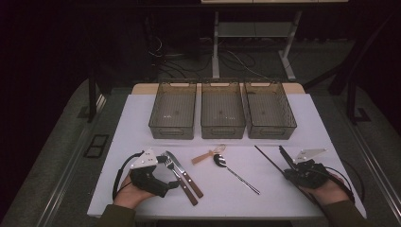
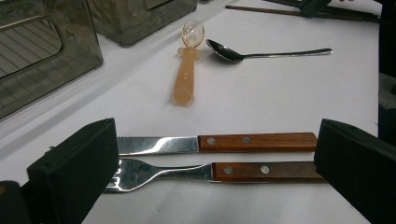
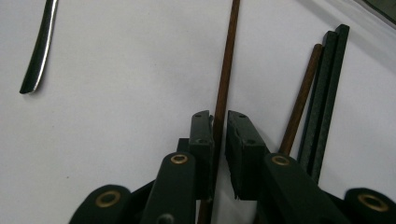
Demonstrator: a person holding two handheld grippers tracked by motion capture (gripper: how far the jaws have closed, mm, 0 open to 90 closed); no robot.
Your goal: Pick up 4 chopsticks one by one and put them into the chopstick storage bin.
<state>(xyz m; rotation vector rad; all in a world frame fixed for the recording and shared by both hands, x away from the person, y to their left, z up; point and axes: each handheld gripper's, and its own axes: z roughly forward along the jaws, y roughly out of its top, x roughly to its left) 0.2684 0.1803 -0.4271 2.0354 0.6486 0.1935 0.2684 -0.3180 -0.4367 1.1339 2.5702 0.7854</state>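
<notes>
My left gripper (image 1: 168, 171) (image 2: 215, 149) stands wide open at the near left of the white table (image 1: 142, 118), its pads either side of a wooden-handled knife (image 1: 185, 172) (image 2: 215, 143) and fork (image 1: 182, 182) (image 2: 210, 171) that lie side by side. My right gripper (image 1: 283, 156) (image 3: 219, 116) is low at the near right. Its jaws stand close on either side of a brown chopstick (image 1: 267, 158) (image 3: 226, 70), with a sliver of table showing beside the right pad. Another brown chopstick (image 3: 301, 98) and a dark pair (image 3: 327, 88) lie beside it.
Three smoky see-through bins (image 1: 171, 130) (image 1: 222, 130) (image 1: 272, 130) stand in a row at the back. An orange plastic spoon (image 1: 205, 156) (image 2: 186, 70) and a metal spoon (image 1: 234, 172) (image 2: 266, 53) lie mid-table. The table's front edge is close to both hands.
</notes>
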